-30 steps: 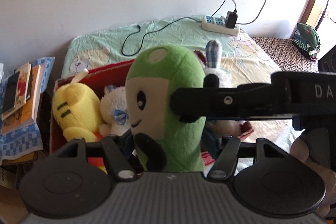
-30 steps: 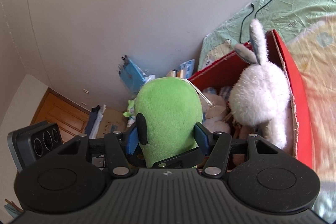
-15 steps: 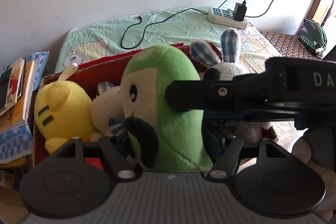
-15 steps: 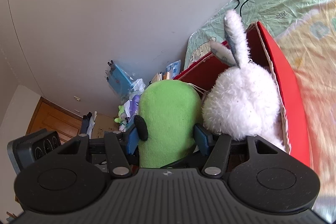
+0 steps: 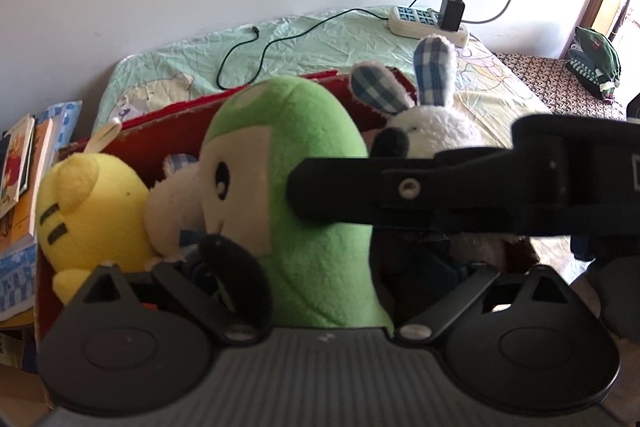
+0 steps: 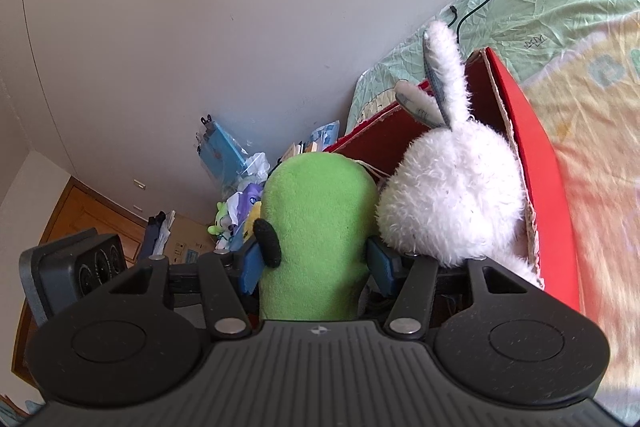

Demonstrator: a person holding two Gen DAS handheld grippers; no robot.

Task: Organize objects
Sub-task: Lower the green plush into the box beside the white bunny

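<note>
Green plush (image 6: pixel 316 227) now lower into red box (image 6: pixel 532 163), beside rabbit (image 6: pixel 452 203).
Right gripper (image 6: pixel 316 263) clamps plush between its pads; left gripper (image 5: pixel 320 287) straddles it, grip unclear.

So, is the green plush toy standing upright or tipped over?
Upright: the green plush toy stands head up between the right gripper fingers, beside the white rabbit.

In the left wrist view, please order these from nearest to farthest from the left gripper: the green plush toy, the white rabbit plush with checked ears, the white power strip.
1. Green plush toy: between the fingers of the left gripper.
2. White rabbit plush with checked ears: behind it, to the right, in the red cardboard box.
3. White power strip: far back on the bed, by the wall.
</note>
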